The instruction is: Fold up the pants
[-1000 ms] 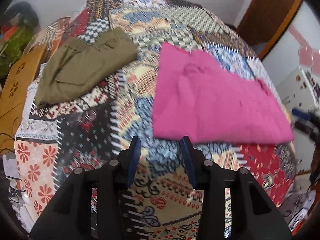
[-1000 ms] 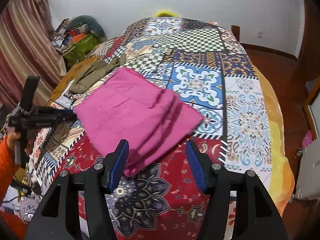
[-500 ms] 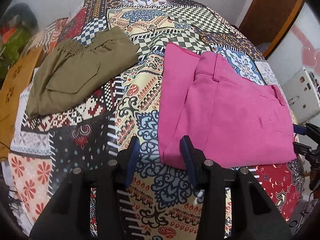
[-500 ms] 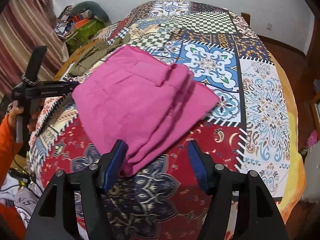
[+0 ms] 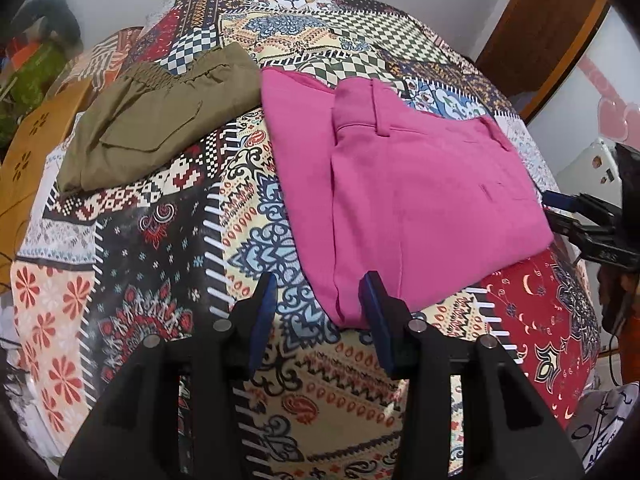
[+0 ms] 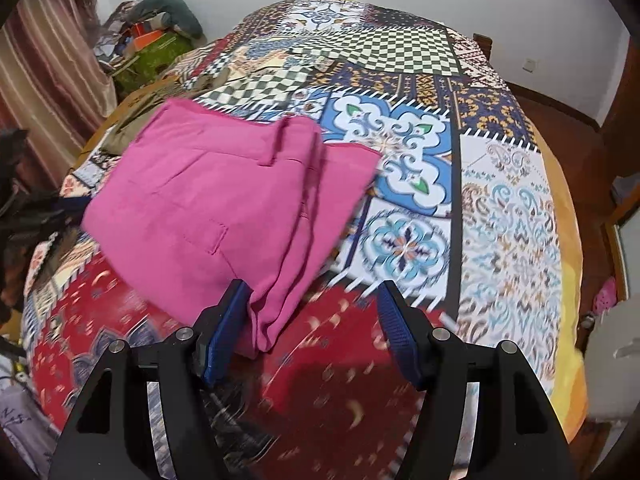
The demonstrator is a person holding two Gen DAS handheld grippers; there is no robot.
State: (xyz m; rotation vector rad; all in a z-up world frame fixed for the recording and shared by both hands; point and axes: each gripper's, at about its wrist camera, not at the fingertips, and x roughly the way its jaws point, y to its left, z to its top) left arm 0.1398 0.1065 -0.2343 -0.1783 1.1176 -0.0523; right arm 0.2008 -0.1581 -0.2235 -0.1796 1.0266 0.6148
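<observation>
Closing in on the pink pants (image 5: 416, 196) from both sides: compared with a second ago, each camera now sits lower and nearer, and the cloth fills more of both views. Pants lie folded flat on the patchwork bedspread (image 5: 168, 248), waistband uppermost, beside the olive pants (image 5: 160, 120), which are folded already. Left gripper (image 5: 320, 300) has its jaws apart, the near corner of the pink fabric just beyond the tips, nothing clamped. Right gripper (image 6: 312, 312) stands wider than a second back, empty too, the opposite corner lying between its pads (image 6: 224, 336). Judgement: both tools are lining up to pinch the near edge for the next fold.
</observation>
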